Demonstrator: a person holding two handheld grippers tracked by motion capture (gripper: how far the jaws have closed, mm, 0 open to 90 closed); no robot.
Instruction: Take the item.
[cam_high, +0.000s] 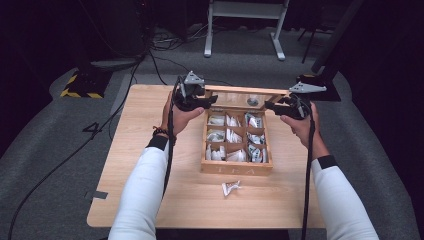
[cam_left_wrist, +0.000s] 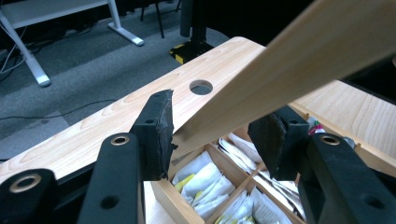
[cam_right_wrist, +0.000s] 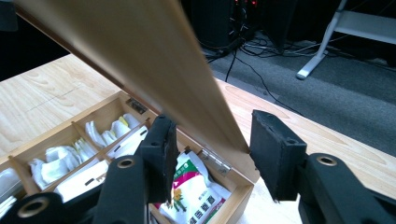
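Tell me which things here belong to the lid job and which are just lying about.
In the job:
- tea box
- its lid, raised at a slant
- left gripper, jaws either side of the lid's edge
- right gripper, likewise

Lying about:
- loose tea bag on the table in front of the box
- white stand on the floor

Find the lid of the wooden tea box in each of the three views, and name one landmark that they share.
High view: the lid stands raised at the box's far edge, between both grippers.
Left gripper view: it slants from the upper right down between the jaws.
Right gripper view: it slants from the upper left.
Shared landmark: the packet-filled compartments.
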